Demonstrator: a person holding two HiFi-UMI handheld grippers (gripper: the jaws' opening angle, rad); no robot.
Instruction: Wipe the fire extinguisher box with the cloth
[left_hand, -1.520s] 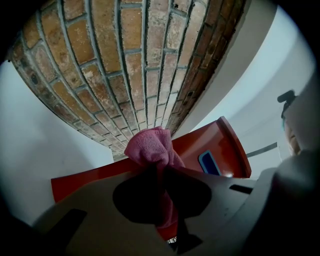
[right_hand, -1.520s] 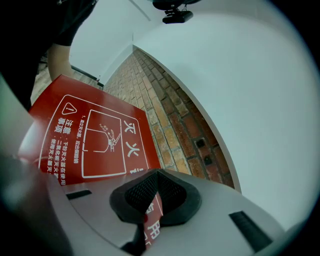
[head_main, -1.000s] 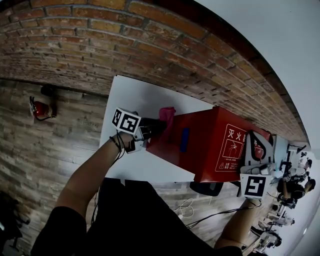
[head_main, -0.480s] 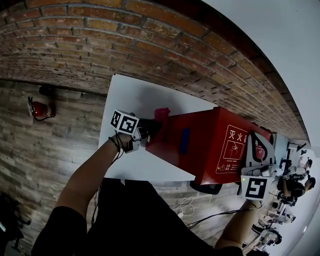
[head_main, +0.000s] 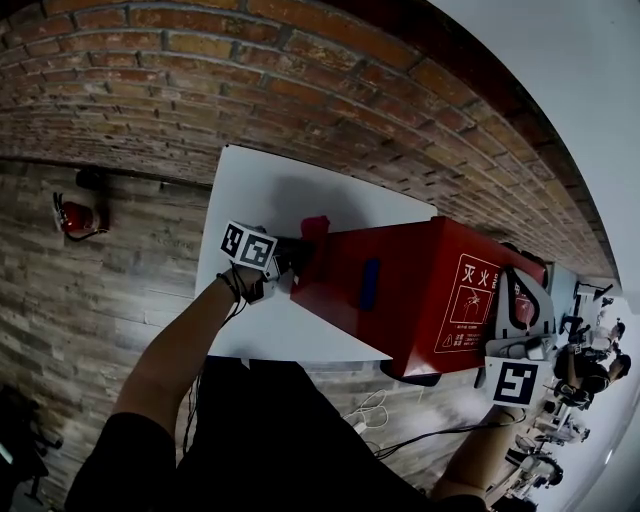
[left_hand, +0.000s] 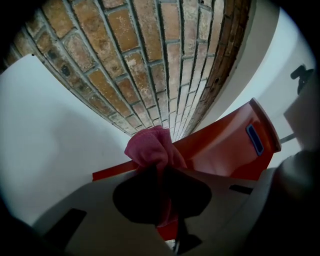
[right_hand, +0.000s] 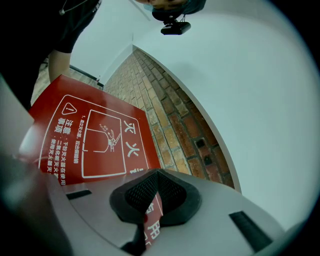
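The brick wall (head_main: 300, 90) runs beyond both grippers, with the white table (head_main: 262, 185) pushed against its foot. The red fire extinguisher box (head_main: 400, 290) lies lengthwise on that table, spanning the space between the two grippers.

The right gripper (right_hand: 151, 202) is clenched on the printed end of the box, a red panel edge pinched between its pads, which seems to steady it. The left gripper (head_main: 292, 258) sits at the opposite end, its jaws grasping the bunched pink cloth (left_hand: 150, 147), which pokes out ahead of the tips against the end panel's upper edge.

The wipe looks under way on that end panel. No surface shows a visible difference between wiped and unwiped, so how much is done cannot be told; I judge that the long top face with its blue latch (head_main: 368, 283) and the printed end are probably left.

Bare table lies beside and beneath the left gripper, giving free room to stroke along the panel. Ahead of the tips the wall stands close, and the table's near edge is just behind the wrist. The box's sharp corner could snag the cloth.
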